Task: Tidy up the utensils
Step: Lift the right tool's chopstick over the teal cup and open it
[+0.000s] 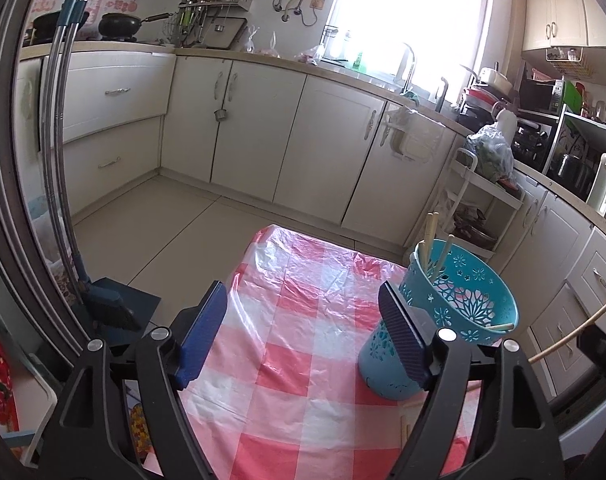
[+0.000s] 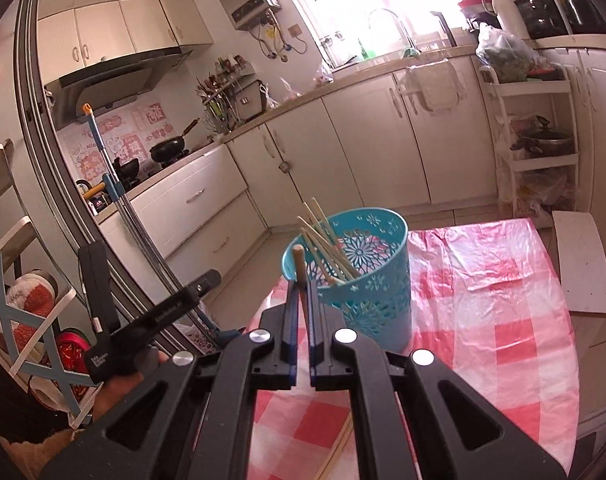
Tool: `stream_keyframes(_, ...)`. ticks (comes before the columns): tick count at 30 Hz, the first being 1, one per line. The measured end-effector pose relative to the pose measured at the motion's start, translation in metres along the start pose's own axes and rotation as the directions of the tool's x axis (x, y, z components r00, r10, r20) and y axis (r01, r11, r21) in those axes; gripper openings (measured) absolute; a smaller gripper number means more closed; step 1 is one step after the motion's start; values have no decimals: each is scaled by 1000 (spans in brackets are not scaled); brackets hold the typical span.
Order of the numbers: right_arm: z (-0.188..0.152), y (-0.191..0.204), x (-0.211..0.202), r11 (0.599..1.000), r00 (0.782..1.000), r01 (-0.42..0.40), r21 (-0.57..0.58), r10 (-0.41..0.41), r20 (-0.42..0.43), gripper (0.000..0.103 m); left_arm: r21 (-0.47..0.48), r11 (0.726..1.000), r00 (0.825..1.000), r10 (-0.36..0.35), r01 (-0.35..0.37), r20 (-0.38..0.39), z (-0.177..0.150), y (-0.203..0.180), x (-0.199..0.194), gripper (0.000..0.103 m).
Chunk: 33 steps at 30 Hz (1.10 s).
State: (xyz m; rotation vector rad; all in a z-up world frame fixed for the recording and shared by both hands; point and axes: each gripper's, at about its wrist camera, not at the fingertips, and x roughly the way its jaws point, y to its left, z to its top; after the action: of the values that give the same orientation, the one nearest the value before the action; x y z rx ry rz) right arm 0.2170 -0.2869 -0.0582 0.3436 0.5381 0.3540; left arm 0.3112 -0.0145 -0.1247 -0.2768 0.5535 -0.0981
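The right gripper (image 2: 302, 300) has its fingers closed almost fully on a single wooden chopstick (image 2: 300, 270), held roughly upright with its blunt end poking up just beside the rim of the teal perforated holder (image 2: 377, 284). That holder stands on the pink-and-white checked plastic tablecloth (image 2: 503, 320) and already contains several chopsticks (image 2: 323, 236) leaning against its far-left wall. The left gripper (image 1: 303, 332) hangs wide open and grips nothing, its right finger just in front of the holder (image 1: 459, 304).

The job looks well advanced but not finished. A good bundle is already inside the cup, and the one in the right gripper seems about to be dropped in. At least one more chopstick (image 2: 339, 444) lies loose on the cloth near the table's near edge, below the right gripper, so some collecting remains. How many others lie out of view cannot be told.
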Motion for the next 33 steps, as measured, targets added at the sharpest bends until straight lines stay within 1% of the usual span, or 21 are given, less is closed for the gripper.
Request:
stream_keyframes(4, 13, -4, 1, 999, 1000, -20, 32, 20, 6, 4, 0, 1000, 1000, 1, -1, -5, -1, -1, 2, 75)
stream_keyframes(7, 29, -4, -4, 998, 999, -39, 46, 38, 22, 4, -12, 1000, 1000, -1, 0, -12, 0, 1, 4, 75)
stream_keyframes(12, 63, 8, -17, 998, 996, -54, 14, 53, 66, 3, -39, 999, 1000, -6, 5, -27, 0, 4, 7, 75)
stream_keyframes(14, 72, 12, -18, 1000, 997, -25, -16, 26, 68, 3, -45, 999, 999, -6, 4, -31, -1, 5, 8, 75)
stream_keyframes(16, 67, 11, -10, 999, 1000, 30, -42, -30, 10, 3, -51, 999, 999, -2, 0, -34, -1, 7, 8, 75)
stream_keyframes(18, 50, 0, 2, 997, 994, 69, -33, -71, -82, 4, -60, 998, 999, 0, -2, -37, -1, 10, 8, 75)
stream_keyframes(19, 35, -10, 10, 995, 986, 97, -25, -99, -137, 15, -69, 998, 999, 1, -4, -40, 0, 11, 9, 75)
stream_keyframes(20, 21, -19, 17, 992, 976, 124, -15, -125, -178, 44, -79, 997, 999, 0, -3, -45, 0, 14, 9, 75)
stream_keyframes(21, 0, -32, 26, 985, 960, 170, -15, -169, -222, 56, -89, 996, 999, -2, -3, -51, 0, 15, 10, 75)
stream_keyframes(22, -15, -42, 35, 977, 943, 210, -34, -211, -258, 54, -96, 995, 998, -2, -4, -56, -1, 16, 11, 75)
stream_keyframes(23, -28, -52, 44, 969, 925, 243, -49, -247, -288, 45, -104, 995, 998, -4, -3, -65, -2, 17, 12, 75)
stream_keyframes(24, -42, -64, 55, 959, 901, 276, -61, -280, -331, 35, -107, 994, 997, -5, -2, -72, -3, 18, 13, 75)
stream_keyframes(25, -52, -74, 63, 953, 885, 296, -62, -298, -358, 33, -107, 994, 997, -6, -3, -78, -3, 18, 14, 75)
stream_keyframes(26, -60, -83, 70, 945, 872, 321, -67, -322, -369, 31, -106, 994, 997, -6, -3, -83, -4, 17, 15, 75)
stream_keyframes(28, -67, -94, 81, 932, 852, 354, -80, -357, -384, 30, -103, 995, 996, -6, -4, -89, -4, 16, 16, 75)
stream_keyframes(31, -75, -104, 98, 898, 803, 416, -144, -437, -405, 26, -105, 994, 995, -5, -5, -101, -5, 16, 20, 75)
stream_keyframes(32, -76, -109, 100, 895, 794, 420, -146, -441, -417, 22, -106, 994, 994, -7, -5, -108, -5, 16, 21, 75)
stream_keyframes(33, -79, -113, 103, 888, 781, 434, -154, -456, -427, 18, -108, 994, 993, -9, -4, -116, -6, 16, 23, 75)
